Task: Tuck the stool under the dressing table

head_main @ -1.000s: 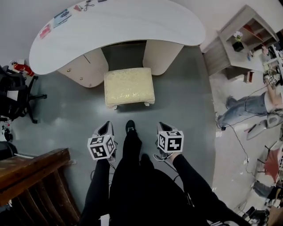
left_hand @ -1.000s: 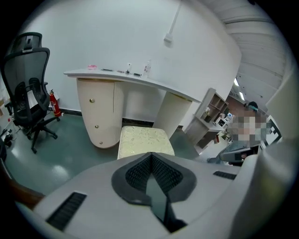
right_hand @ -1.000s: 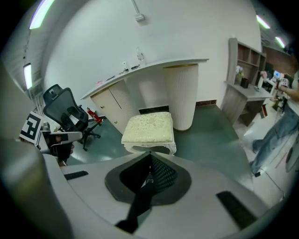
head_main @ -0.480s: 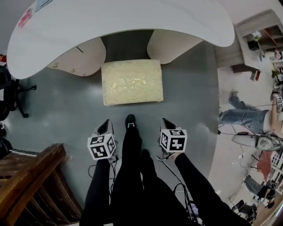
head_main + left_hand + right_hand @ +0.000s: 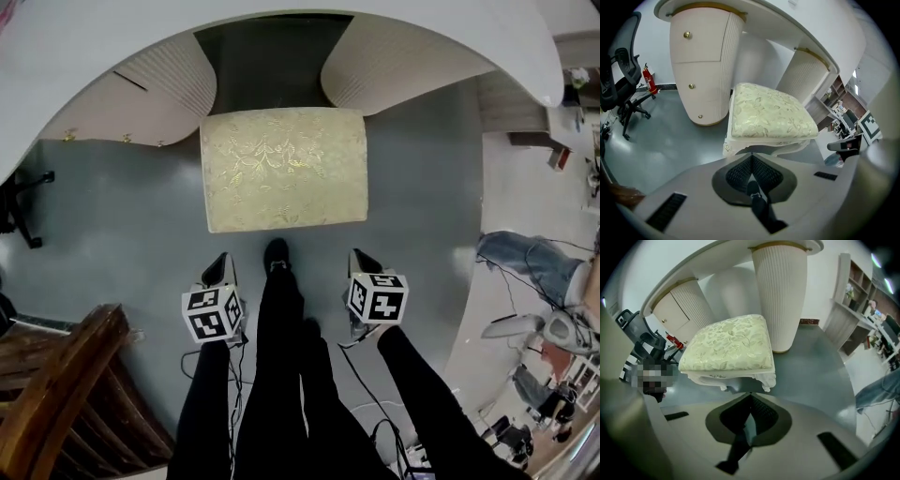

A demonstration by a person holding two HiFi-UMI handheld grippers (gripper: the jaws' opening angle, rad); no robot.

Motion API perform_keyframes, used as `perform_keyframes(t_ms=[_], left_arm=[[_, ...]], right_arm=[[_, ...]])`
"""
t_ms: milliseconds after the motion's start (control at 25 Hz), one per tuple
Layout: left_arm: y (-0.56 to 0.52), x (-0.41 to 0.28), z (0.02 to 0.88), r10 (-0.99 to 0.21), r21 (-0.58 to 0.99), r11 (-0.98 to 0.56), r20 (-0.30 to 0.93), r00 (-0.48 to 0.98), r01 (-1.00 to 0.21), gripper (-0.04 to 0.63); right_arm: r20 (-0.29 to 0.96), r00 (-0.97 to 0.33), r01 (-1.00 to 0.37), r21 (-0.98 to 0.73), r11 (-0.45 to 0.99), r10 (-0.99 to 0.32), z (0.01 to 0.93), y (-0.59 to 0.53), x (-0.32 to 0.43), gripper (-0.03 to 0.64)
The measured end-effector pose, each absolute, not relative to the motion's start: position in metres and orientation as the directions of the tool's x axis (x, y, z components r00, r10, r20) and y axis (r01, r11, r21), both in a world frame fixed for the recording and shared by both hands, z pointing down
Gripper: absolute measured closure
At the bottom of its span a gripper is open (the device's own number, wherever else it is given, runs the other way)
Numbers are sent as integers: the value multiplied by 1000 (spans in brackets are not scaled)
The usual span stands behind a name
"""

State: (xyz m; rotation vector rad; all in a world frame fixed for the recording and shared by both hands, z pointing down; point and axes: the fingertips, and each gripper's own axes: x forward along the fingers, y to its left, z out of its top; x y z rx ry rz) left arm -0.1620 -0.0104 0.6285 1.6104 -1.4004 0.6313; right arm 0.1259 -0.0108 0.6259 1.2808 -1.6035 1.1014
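The stool (image 5: 281, 167), with a cream floral cushion and white carved legs, stands on the grey floor in front of the knee gap of the white dressing table (image 5: 84, 47). Its far edge lies at the gap between the two ribbed pedestals (image 5: 398, 61). My left gripper (image 5: 218, 269) and right gripper (image 5: 362, 263) hover short of the stool's near edge, apart from it. Both are shut with nothing in them. The left gripper view has the stool (image 5: 768, 117) just beyond the left gripper (image 5: 751, 156). In the right gripper view the stool (image 5: 729, 347) lies ahead of the right gripper (image 5: 751, 397).
A black office chair (image 5: 622, 79) and a red fire extinguisher (image 5: 649, 80) stand at the left. Dark wooden furniture (image 5: 56, 375) is at the lower left. A shelf unit (image 5: 855, 296) and a person's legs (image 5: 530, 267) are on the right. My own legs (image 5: 281, 356) stand between the grippers.
The view has moved forward: the stool and table are nearer and larger. Both grippers hold the same shut pose and stand closer to the stool's near edge.
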Motion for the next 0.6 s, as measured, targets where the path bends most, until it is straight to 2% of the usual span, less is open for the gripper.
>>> perform_keyframes(t_ms=[600], left_arm=[[-26, -175, 725, -412, 256, 65, 887, 207, -965, 588]], right_arm=[[968, -139, -988, -120, 99, -209, 717, -27, 130, 612]])
